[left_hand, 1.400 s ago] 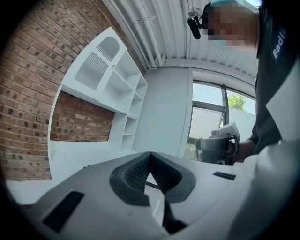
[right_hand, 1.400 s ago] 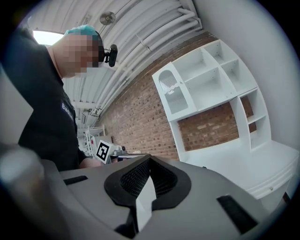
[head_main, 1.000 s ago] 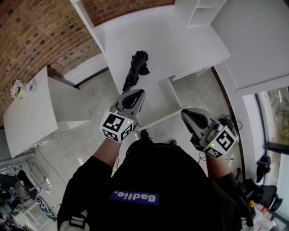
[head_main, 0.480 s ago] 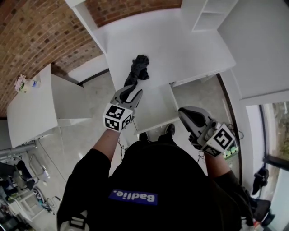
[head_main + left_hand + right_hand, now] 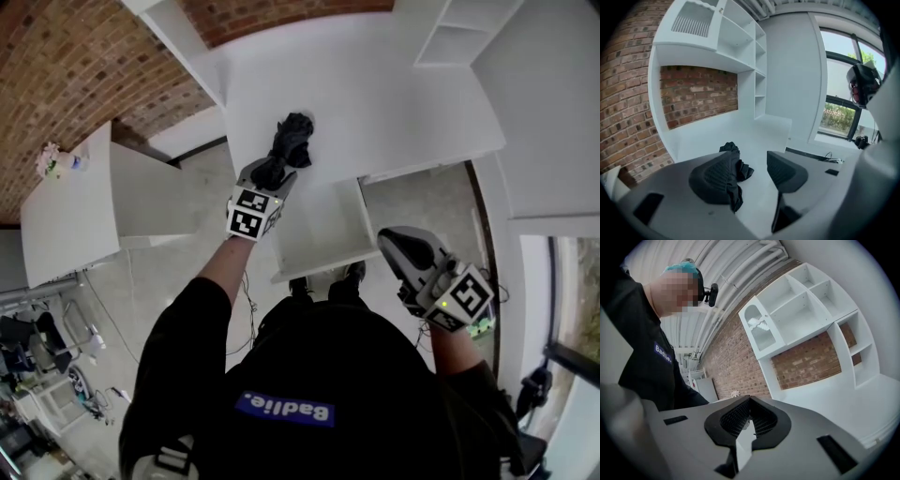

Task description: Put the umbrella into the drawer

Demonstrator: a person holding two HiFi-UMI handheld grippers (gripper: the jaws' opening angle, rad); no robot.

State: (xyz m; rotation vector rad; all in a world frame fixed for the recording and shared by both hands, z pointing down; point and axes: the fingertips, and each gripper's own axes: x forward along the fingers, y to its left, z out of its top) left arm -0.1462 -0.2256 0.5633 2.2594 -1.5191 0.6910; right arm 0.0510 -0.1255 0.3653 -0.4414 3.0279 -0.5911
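Jaws of the left gripper [image 5: 752, 171] have just been opening and stand apart, with the black umbrella [image 5: 742, 170] lying unpressed on the desk [image 5: 761, 136] just ahead of them, likely readied for a grasp. The right gripper [image 5: 749, 420], jaws together on nothing, hangs aside. Only the head view shows the open drawer [image 5: 323, 265], back and to the right of the left jaws.

Blue patch [image 5: 286, 410] with white lettering, on the person's black shirt [image 5: 375, 375], upside down

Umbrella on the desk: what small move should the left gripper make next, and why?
Probably ease the left gripper forward and down so its jaws straddle the umbrella. Those jaws have just been opening; the umbrella lies just ahead, untouched, not yet between them.
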